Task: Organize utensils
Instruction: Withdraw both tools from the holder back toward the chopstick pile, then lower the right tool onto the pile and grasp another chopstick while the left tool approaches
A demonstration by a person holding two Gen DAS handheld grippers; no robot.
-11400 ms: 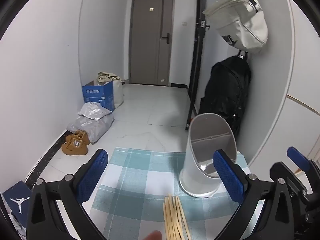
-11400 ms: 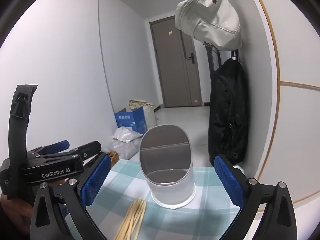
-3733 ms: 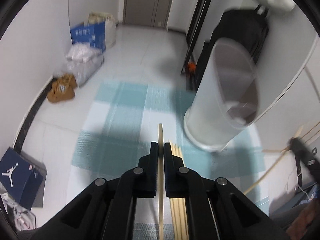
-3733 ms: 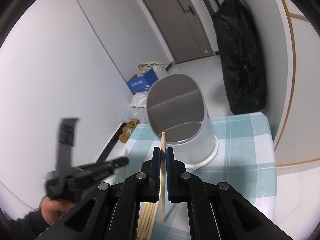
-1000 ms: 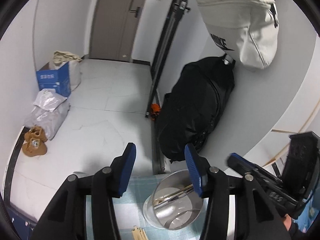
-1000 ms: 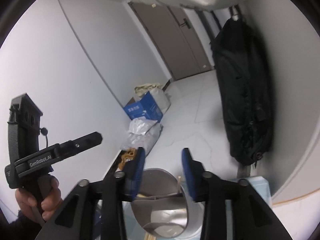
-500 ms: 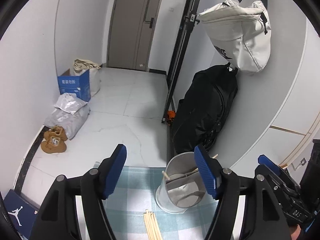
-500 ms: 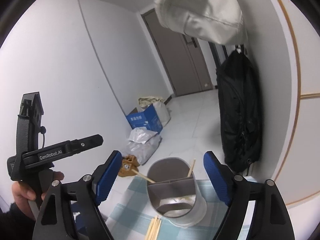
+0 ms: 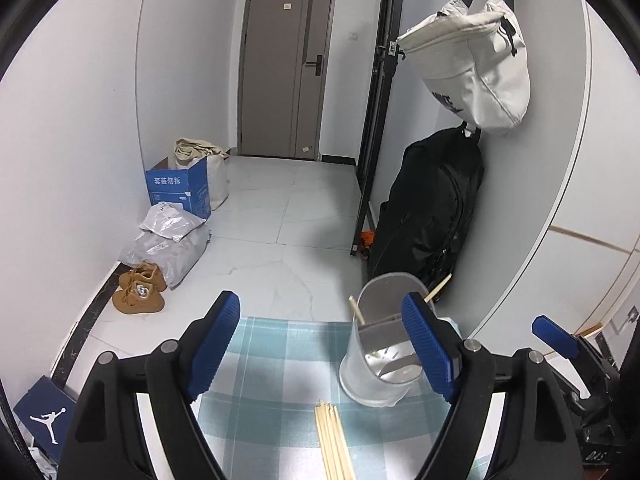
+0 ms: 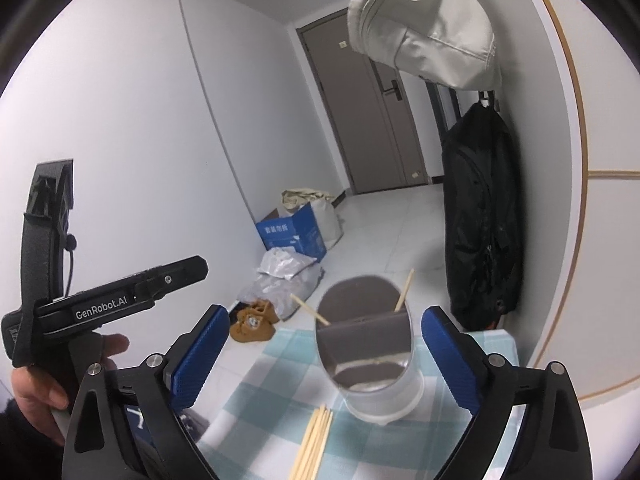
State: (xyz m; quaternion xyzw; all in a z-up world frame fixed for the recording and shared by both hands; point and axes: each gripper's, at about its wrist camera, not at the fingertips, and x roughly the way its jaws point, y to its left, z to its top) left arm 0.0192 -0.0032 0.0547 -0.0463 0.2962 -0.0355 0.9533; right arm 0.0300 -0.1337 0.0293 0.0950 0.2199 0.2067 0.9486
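Wooden chopsticks [image 9: 334, 440], translucent plastic holder [image 9: 378, 360], woven tablecloth [image 9: 272, 400]

Teal-and-white checked cloth [image 9: 276, 364], pale wooden chopsticks [image 9: 332, 440], blue gripper pads [image 9: 212, 344].

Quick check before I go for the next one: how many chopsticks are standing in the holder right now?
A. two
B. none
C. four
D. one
A: two chopsticks lean out of the holder, one to its left rim and one to its right rim, while the remaining bundle lies on the checked cloth in front of it.
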